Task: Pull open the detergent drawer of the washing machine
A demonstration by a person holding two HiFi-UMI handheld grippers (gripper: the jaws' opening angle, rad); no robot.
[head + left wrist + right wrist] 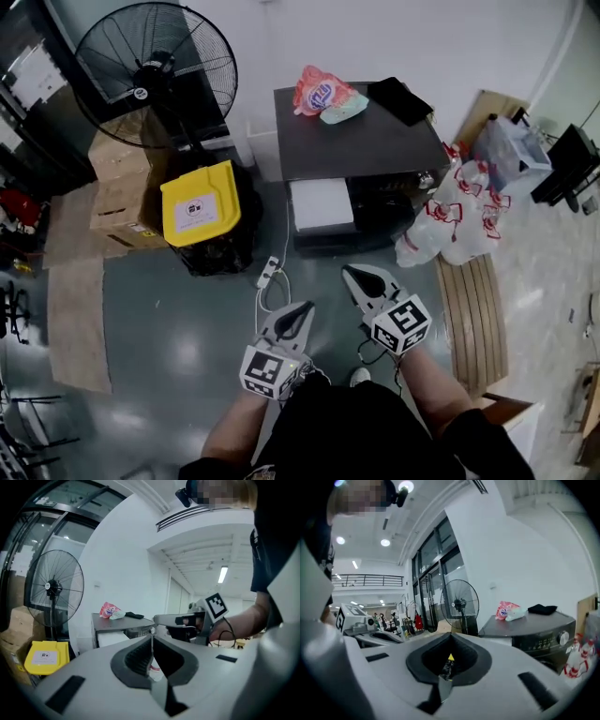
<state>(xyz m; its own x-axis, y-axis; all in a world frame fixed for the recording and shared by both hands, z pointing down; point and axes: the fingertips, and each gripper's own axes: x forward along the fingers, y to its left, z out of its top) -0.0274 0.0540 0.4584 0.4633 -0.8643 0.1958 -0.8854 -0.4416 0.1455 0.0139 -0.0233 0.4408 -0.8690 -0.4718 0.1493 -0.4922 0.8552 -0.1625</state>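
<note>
The dark grey washing machine [361,131] stands against the far wall, and its white detergent drawer front [321,204] is at the upper left of its face. I cannot tell whether the drawer stands out from the machine. My left gripper [298,314] is shut with nothing between its jaws, well short of the machine. Slightly ahead and to the right, my right gripper [361,277] is also shut and empty. In the left gripper view the closed jaws [151,641] point toward the machine [117,623], with the right gripper [161,619] alongside. The right gripper view shows its closed jaws [450,656] and the machine [534,625].
A pink bag [323,94] and a black item [400,100] lie on the machine's top. A yellow-lidded black bin [200,202], cardboard boxes [117,187] and a standing fan [155,70] are left. White plastic bags [459,216] and a slatted board [478,319] are right. A power strip [269,272] lies on the floor ahead.
</note>
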